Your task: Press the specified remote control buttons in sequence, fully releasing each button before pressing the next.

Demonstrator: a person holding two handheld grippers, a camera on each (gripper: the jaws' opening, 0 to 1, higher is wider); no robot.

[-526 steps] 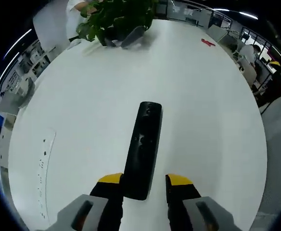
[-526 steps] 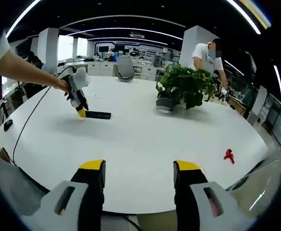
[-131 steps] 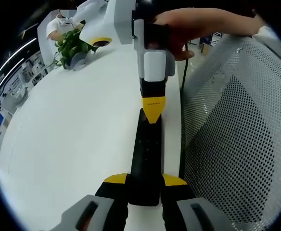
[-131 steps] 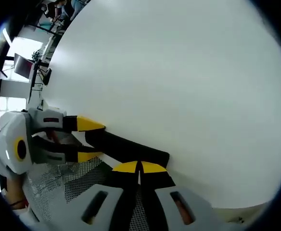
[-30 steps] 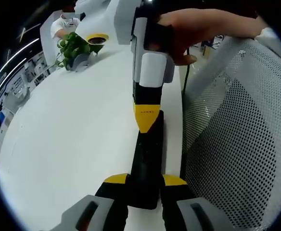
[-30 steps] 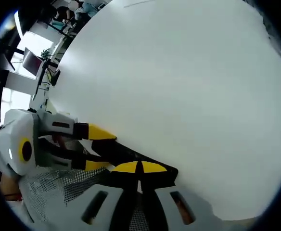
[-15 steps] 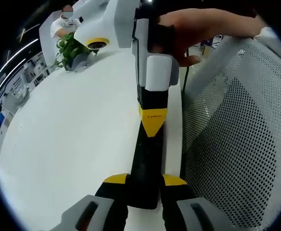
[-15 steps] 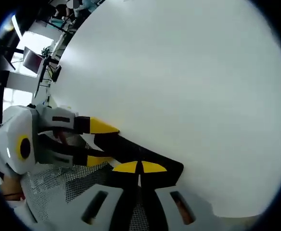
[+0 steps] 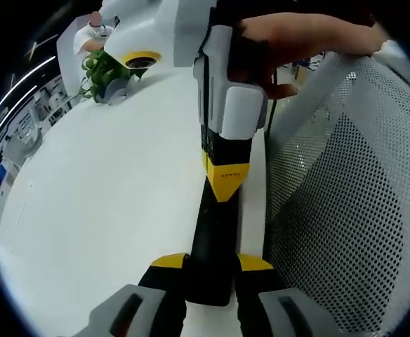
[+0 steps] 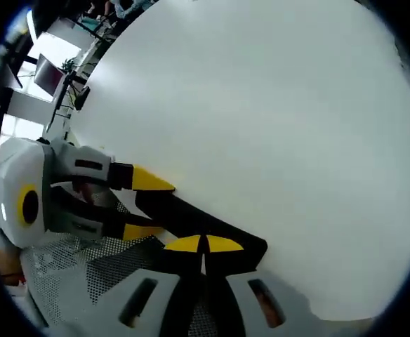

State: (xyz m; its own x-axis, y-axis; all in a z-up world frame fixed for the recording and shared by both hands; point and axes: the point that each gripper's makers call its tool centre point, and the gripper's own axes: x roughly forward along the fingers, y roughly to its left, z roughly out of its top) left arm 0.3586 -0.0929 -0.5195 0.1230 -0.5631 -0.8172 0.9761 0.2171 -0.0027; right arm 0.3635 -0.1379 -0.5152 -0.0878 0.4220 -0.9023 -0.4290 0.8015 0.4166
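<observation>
While the left gripper (image 9: 210,265) clamps the long black plastic remote control (image 9: 215,239) by its near end, the right gripper (image 9: 224,184), jaws closed together and empty, bears on its face mid-press, so lifting fully off seems next.

— What do my tools look like?

— My left gripper (image 9: 211,262) has grey housings, black jaws and yellow tips. My right gripper (image 10: 203,243) matches it: grey shells with dark slots, black jaws, yellow caps.

— And seen from the left gripper view?

— A white and grey body, a yellow ring, small dark lettering on the yellow tip.
</observation>
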